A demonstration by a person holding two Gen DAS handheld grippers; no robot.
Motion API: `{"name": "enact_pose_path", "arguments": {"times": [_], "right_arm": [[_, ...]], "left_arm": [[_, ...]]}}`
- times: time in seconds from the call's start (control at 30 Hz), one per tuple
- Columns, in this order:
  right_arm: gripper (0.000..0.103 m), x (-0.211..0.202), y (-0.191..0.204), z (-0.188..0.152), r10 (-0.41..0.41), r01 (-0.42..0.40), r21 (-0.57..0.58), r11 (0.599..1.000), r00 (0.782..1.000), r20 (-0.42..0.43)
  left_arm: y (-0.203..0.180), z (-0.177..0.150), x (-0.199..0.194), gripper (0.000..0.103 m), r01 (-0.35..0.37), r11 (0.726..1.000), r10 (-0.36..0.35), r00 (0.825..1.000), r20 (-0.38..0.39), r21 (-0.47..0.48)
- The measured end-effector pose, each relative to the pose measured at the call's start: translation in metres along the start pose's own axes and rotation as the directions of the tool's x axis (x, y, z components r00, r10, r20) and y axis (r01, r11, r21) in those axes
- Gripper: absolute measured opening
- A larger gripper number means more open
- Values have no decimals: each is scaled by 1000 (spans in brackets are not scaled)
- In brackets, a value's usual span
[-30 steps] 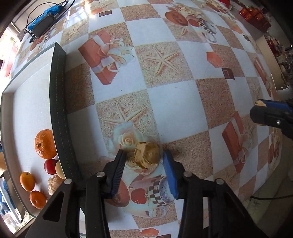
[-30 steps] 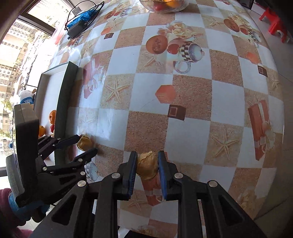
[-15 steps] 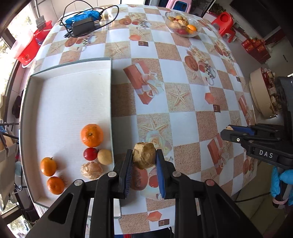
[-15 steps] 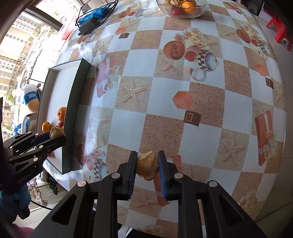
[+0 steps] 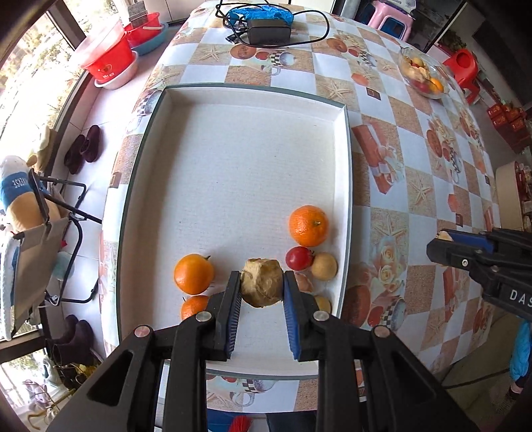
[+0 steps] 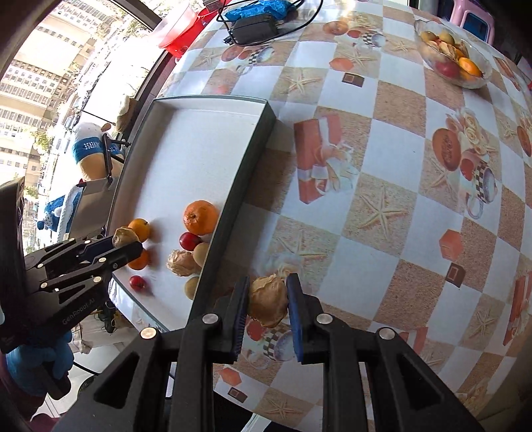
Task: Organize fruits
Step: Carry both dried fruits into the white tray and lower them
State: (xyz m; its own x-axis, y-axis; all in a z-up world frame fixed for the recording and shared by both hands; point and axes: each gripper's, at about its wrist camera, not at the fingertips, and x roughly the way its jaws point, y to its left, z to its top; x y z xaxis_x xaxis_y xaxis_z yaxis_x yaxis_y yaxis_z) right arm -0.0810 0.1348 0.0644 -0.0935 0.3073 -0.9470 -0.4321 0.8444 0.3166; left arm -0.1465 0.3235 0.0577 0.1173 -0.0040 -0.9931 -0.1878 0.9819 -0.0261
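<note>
My left gripper [image 5: 261, 289] is shut on a tan papery husked fruit [image 5: 261, 287] and holds it above the near part of the white tray [image 5: 232, 159]. In the tray lie a large orange [image 5: 308, 225], two smaller oranges [image 5: 193, 273], a red fruit [image 5: 299, 258], a pale round fruit [image 5: 324, 266] and another husked fruit, partly hidden. My right gripper [image 6: 267, 300] is shut on a second husked fruit [image 6: 268, 301] above the tablecloth, just right of the tray's dark wall [image 6: 239, 186]. The left gripper also shows in the right wrist view [image 6: 124, 241].
A glass bowl of fruit [image 6: 454, 53] stands at the far right of the table. A black power adapter with cable and a blue cloth [image 5: 266, 25] lie at the far edge. Red basins [image 5: 109, 50] and a folding chair [image 5: 46, 239] stand left of the table.
My left gripper closed on the husked fruit, lifted it from the tablecloth and carried it left over the tray. My right gripper, holding its fruit, moved left toward the tray's wall.
</note>
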Motion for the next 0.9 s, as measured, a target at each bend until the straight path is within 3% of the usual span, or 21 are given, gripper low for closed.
{"name": "enact_pose_path", "arguments": {"times": [0.27,0.57,0.67,0.8,0.87,0.9], "right_arm": [[24,19,46,32,-9,7,-74,997,1000,-25],[24,54,68,63,-20,16,-58,998,997,-77],[24,65,73,66,-35,27,-75,997,994,-102],[25,72,76,67,-56,47,-81,996,991,-120],[37,73,77,67,-64,54,-82,995,991,-122],[52,73,76,67,-68,59,-82,995,990,-120]], "left_arm": [[20,7,10,27,-14,1000,14,1000,-4,-24],[33,16,29,27,-35,999,34,999,-30,-38],[35,15,31,33,-33,999,32,999,-31,-38],[36,13,29,49,-33,999,33,999,-17,-42],[35,14,29,50,-34,999,34,999,-18,-38],[35,13,29,50,-35,999,34,999,-19,-37]]}}
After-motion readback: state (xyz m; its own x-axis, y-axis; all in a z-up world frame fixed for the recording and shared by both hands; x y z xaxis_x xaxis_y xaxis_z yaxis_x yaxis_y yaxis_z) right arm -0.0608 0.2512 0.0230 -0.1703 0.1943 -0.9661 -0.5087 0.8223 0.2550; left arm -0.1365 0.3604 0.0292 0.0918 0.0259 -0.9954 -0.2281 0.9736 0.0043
